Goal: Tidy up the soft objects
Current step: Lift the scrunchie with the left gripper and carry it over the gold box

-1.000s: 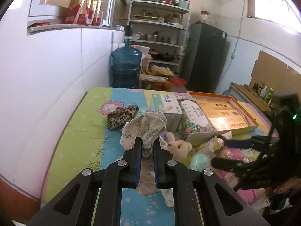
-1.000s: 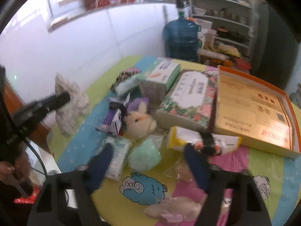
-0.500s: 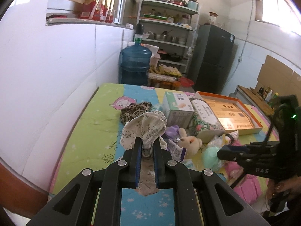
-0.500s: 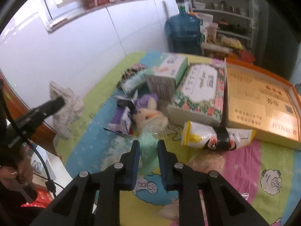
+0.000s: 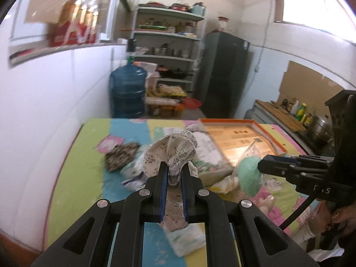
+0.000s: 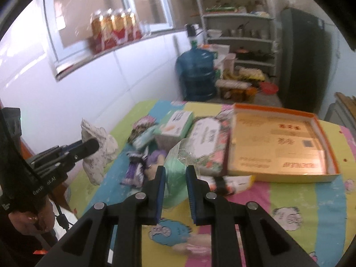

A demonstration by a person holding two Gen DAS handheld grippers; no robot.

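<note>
Setting: a person is standing at a table (image 6: 311, 202) spread with a bright cartoon-print cloth, working a two-finger gripper in each hand.
Landmark: an open orange box (image 6: 278, 146) is lying on the table, and nothing soft is showing inside it.
Progress: the sorting is looking barely begun, in my judgement; both grippers are carrying something, but nothing is visibly put away.
Left to do: a leopard-print cloth (image 5: 121, 155), a purple packet (image 6: 135, 169), a floral wipes pack (image 6: 209, 142) and a green tissue box (image 6: 175, 126) are lying in a loose heap just beside the orange box, on its window-wall side.
Left gripper (image 5: 174, 178): its fingers are sitting narrow, pinching a floral cloth (image 5: 171, 153), which is hanging above the table well apart from the orange box.
Right gripper (image 6: 175, 178): its fingers are clamping a mint-green soft bundle (image 6: 175, 175) in clear wrap, just in front of the orange box's near corner.
</note>
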